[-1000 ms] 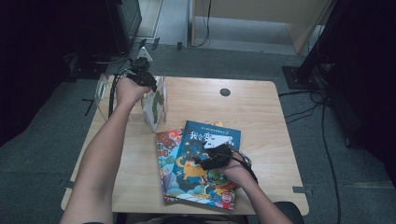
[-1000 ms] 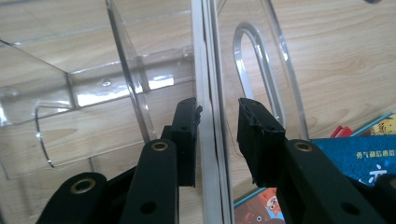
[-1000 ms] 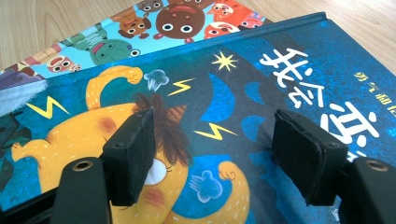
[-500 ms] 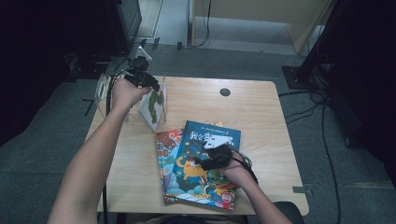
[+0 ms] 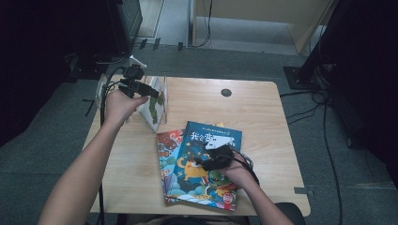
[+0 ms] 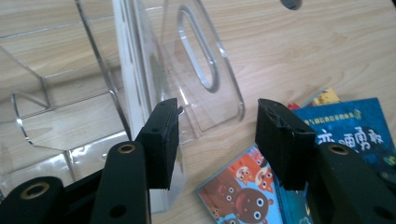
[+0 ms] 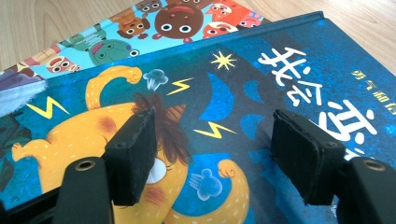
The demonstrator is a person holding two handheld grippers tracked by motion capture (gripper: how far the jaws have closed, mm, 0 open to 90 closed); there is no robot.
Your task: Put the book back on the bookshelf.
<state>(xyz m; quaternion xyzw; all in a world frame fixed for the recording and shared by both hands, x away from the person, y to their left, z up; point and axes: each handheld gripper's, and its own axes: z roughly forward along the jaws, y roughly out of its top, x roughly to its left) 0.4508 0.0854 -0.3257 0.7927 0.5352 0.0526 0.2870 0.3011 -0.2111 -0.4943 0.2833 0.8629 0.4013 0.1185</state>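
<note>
Left gripper [image 5: 149, 90] opened off stand [image 5: 158, 101], blue book [image 5: 206, 164] "我会"

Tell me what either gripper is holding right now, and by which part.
Nothing is held. The left gripper has just been opening, with nothing between its jaws, beside the clear book stand. The right gripper is open above the blue book.

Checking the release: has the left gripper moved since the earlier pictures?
Yes. The left gripper, jaws just opening with nothing between them, has drawn back from the clear book stand, toward the table's right side.
</note>
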